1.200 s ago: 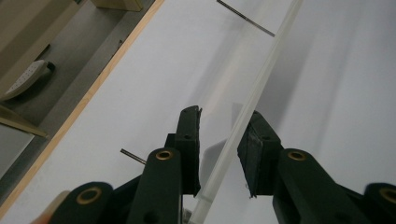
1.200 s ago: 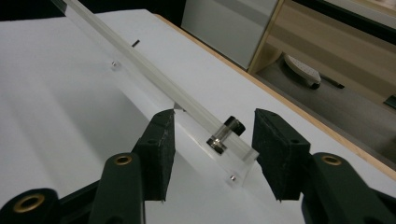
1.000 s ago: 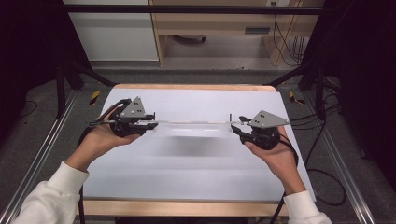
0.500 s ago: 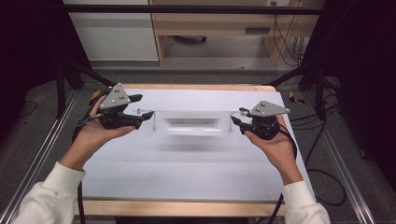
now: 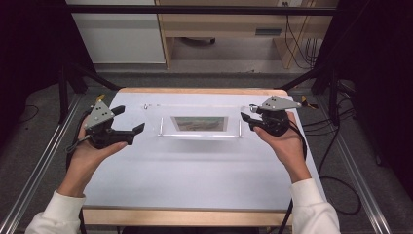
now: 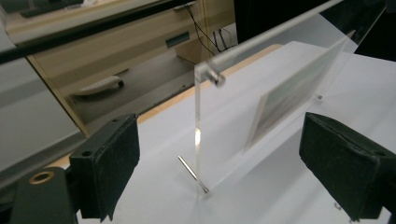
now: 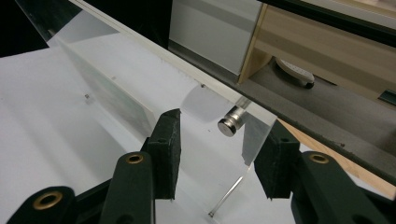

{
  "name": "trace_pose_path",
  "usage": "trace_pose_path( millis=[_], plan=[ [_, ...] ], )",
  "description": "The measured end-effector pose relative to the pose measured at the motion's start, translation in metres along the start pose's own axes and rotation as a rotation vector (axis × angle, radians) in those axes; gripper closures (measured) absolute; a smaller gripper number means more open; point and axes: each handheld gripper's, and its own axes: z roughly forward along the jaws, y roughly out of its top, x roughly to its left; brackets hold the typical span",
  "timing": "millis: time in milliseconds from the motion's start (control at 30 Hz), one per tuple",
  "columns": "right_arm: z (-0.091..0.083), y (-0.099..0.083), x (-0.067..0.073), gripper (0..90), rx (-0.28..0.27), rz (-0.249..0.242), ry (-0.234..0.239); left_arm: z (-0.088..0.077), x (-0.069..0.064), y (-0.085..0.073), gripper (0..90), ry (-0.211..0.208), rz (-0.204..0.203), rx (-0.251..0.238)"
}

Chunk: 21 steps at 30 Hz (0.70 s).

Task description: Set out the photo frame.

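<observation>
A clear acrylic photo frame (image 5: 199,124) with a picture in it stands on the white table (image 5: 195,175), on thin metal pins. My left gripper (image 5: 130,118) hangs to the left of the frame and apart from it. Its jaws have just been opening and nothing is between them. In the left gripper view the frame's near edge (image 6: 198,116) stands ahead of my left gripper (image 6: 219,123). My right gripper (image 5: 246,113) is at the frame's top right corner. In the right gripper view my right gripper (image 7: 224,121) is closed around that end, beside the corner bolt (image 7: 227,127).
The table has a wooden edge (image 5: 195,217) at front and back. Aluminium rails (image 5: 34,180) run down both sides. Cables (image 5: 341,195) lie on the floor to the right, and a wooden cabinet (image 5: 224,24) stands behind the table.
The frame was held up between both grippers and now stands on the table. My left gripper has let go, opened and drawn off to the left. My right gripper has kept its hold.
</observation>
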Motion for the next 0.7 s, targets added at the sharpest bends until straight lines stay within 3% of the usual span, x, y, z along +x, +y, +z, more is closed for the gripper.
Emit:
trace_pose_path(
  millis=[100,233,433,700],
  plan=[
    [0.003,0.002,-0.003,55.7,-0.003,0.010,0.001,0.007,0.003,-0.012,11.6,0.000,-0.038,0.024],
    [0.006,0.003,-0.007,55.5,-0.014,0.026,0.006,0.014,0.007,-0.028,11.5,0.022,-0.047,0.076],
    [0.011,0.004,-0.012,55.3,-0.031,0.046,0.009,0.019,0.009,-0.054,11.5,0.022,-0.081,0.138],
    [0.017,0.007,-0.018,55.0,-0.032,0.065,0.006,0.022,0.013,-0.069,11.4,0.032,-0.093,0.182]
  ],
)
